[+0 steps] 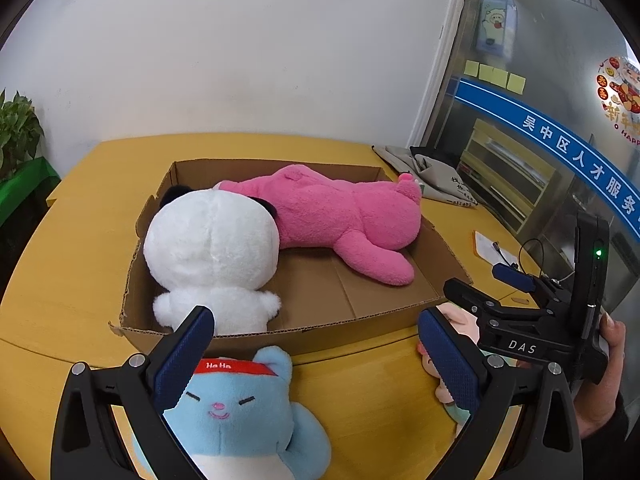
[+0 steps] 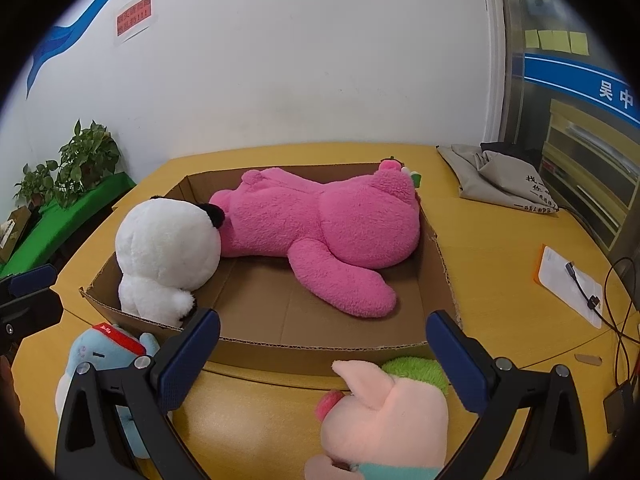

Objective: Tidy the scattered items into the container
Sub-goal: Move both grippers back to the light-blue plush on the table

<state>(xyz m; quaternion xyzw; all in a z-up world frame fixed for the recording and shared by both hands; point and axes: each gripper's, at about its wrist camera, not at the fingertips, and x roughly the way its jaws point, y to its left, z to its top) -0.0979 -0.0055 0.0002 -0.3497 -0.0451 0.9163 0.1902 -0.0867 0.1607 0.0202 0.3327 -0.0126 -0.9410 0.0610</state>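
Plushies left to bag are two. The blue cat plush point(image 1: 236, 412) with the red "Ha Ha" headband sits right under the left gripper point(image 1: 316, 360), between its fingers but closer to the left one, with nothing pinched yet. That claw is spread wide and empty. Same deal on the other side: the right gripper point(image 2: 324, 356) is gaping open with the pink pig plush point(image 2: 384, 412) just below it, nearer its right finger, not gripped.

Both toys look light and squishy, so I'd guess they squash a lot before the pads bite. Best bet is closing across the head or the fat part of the body, not an ear or a limb that'll just flop and slip out. The fuzzy fabric should give decent friction.

Straight ahead of both claws is the cardboard box point(image 2: 320, 344), its near wall just past the toys. Already inside: a white panda plush point(image 1: 212, 240) ahead-left and a big pink bear plush point(image 1: 340, 220) lying across the back. There's bare floor in the near middle of the box, which is probably the drop spot. All of it sits on a yellow table point(image 1: 380, 392).
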